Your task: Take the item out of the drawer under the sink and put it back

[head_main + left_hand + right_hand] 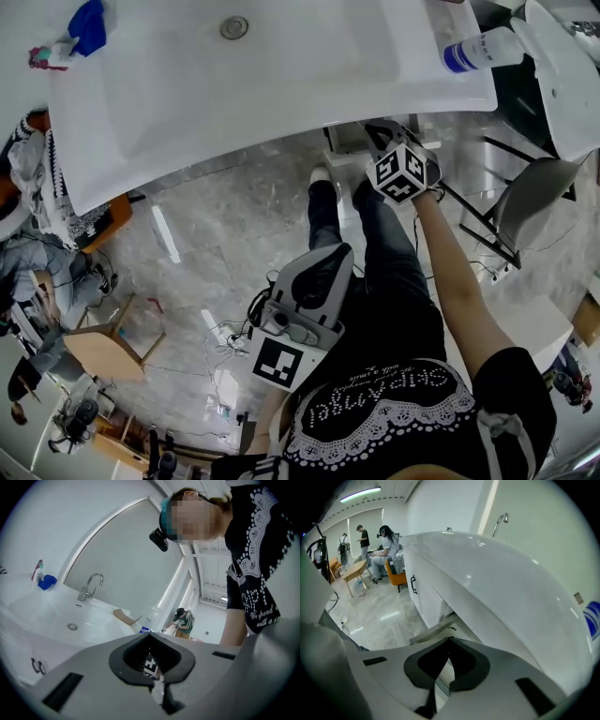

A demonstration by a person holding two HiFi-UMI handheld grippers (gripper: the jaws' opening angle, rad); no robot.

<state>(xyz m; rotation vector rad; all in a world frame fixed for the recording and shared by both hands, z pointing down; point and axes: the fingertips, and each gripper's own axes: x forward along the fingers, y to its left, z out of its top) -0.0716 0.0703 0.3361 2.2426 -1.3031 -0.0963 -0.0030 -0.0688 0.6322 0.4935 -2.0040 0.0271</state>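
The white sink (281,103) fills the top of the head view. Under its front edge a drawer (345,139) stands pulled out, also visible as a pale open drawer (433,631) in the right gripper view; what lies inside is hidden. My right gripper (384,139), with its marker cube, hangs just over that drawer and points steeply down. Its jaws (449,641) are shut with nothing between them. My left gripper (330,255) stays back by the person's legs, apart from the drawer. It faces the sink, and its jaws (150,635) are shut and hold nothing.
On the sink stand a bottle with a blue label (469,52), a blue cloth (87,23), a tap (89,587) and a cardboard piece (124,616). A grey chair (534,197) stands at the right and a wooden stool (98,352) at the left. A cabinet door handle (414,584) is beside the drawer.
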